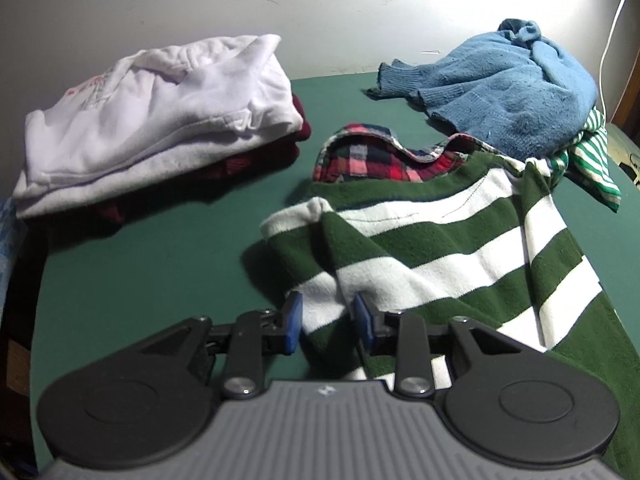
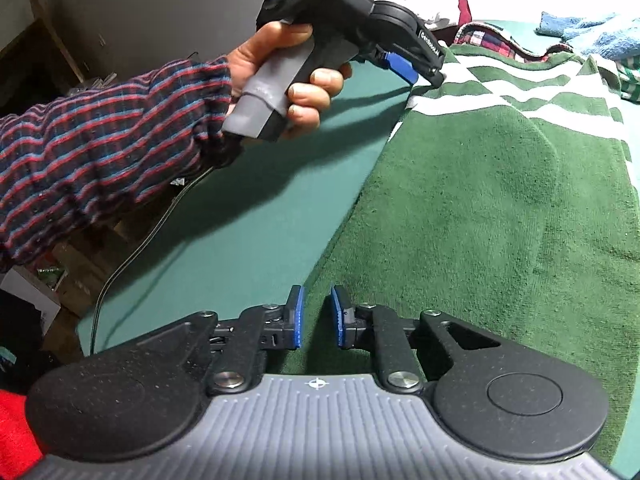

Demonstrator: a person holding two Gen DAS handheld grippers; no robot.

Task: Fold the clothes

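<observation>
A green-and-white striped sweater [image 1: 440, 248] lies spread on the green table [image 1: 160, 280]. In the left wrist view my left gripper [image 1: 328, 318] stands open, its blue pads on either side of the sweater's near left edge. The right wrist view shows the sweater's plain green part [image 2: 500, 200], with my right gripper [image 2: 318, 316] open by a narrow gap over its left edge. Farther along that edge is the left gripper [image 2: 424, 78], held by a hand [image 2: 280, 68] in a striped sleeve [image 2: 100, 140].
A folded pile with a white garment [image 1: 160, 112] on top sits at the back left. A plaid shirt [image 1: 360, 156] pokes out from under the sweater's far end. A blue knit sweater [image 1: 512, 88] and a thin-striped green garment [image 1: 588, 152] lie back right. A black cable [image 2: 132, 248] hangs off the table's left.
</observation>
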